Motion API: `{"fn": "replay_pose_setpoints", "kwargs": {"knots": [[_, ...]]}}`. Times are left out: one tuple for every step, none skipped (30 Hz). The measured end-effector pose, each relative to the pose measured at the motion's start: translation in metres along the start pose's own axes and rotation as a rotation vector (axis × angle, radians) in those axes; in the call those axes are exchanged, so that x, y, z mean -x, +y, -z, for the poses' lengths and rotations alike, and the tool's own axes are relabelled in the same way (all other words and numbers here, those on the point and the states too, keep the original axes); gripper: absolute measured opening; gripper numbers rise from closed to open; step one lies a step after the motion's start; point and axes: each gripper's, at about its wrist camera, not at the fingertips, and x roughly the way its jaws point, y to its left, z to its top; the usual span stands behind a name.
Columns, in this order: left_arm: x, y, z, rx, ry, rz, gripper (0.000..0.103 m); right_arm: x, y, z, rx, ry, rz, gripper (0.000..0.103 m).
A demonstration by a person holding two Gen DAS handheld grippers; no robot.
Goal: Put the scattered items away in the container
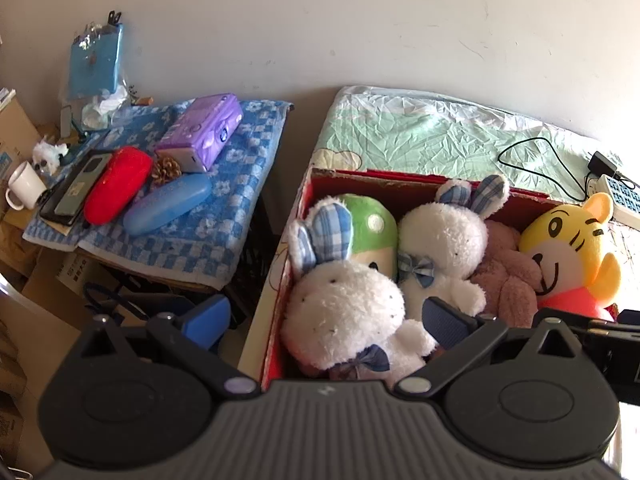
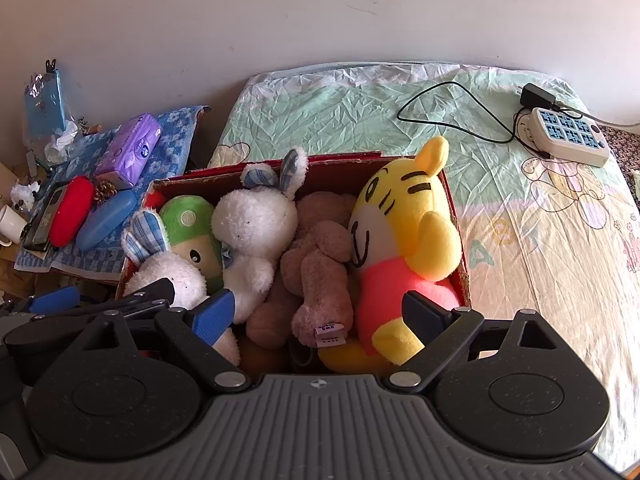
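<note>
A red cardboard box [image 1: 340,178] [image 2: 340,159] sits on the bed. It holds two white rabbits [image 1: 344,312] [image 2: 256,220], a green-capped doll [image 1: 372,228] [image 2: 188,216], a brown plush [image 1: 508,276] [image 2: 320,264] and a yellow tiger [image 1: 568,248] [image 2: 404,232]. My left gripper [image 1: 328,320] is open and empty over the box's left end, above the near rabbit. My right gripper [image 2: 320,316] is open and empty over the box's near side, between the brown plush and the tiger.
A side stand with a blue checked towel [image 1: 240,200] [image 2: 168,148] holds a purple tissue pack [image 1: 204,128], red case [image 1: 116,184], blue case [image 1: 168,204], phone and pine cone. A power strip [image 2: 568,136] and black cable [image 2: 452,120] lie on the green sheet.
</note>
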Motion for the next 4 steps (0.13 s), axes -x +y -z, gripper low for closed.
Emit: {"fn": "replay_pose_setpoints", "kwargs": {"knots": [[0.0008,-0.0004,0.0003,-0.001,-0.003,-0.003,0.102,0.0007,0.0004,0.0005,0.002,-0.003,0.001,0.093],[0.0015,-0.0008,0.0007,-0.002,-0.005,-0.005,0.102,0.0013,0.0009,0.0009,0.004,-0.006,0.003,0.093],[0.0019,-0.0008,0.0008,-0.003,-0.005,-0.006,0.102,0.0019,0.0012,0.0012,0.007,-0.009,0.005,0.093],[0.0022,-0.0007,0.001,-0.003,-0.003,-0.007,0.102,0.0024,0.0014,0.0016,0.008,-0.011,0.007,0.093]]}}
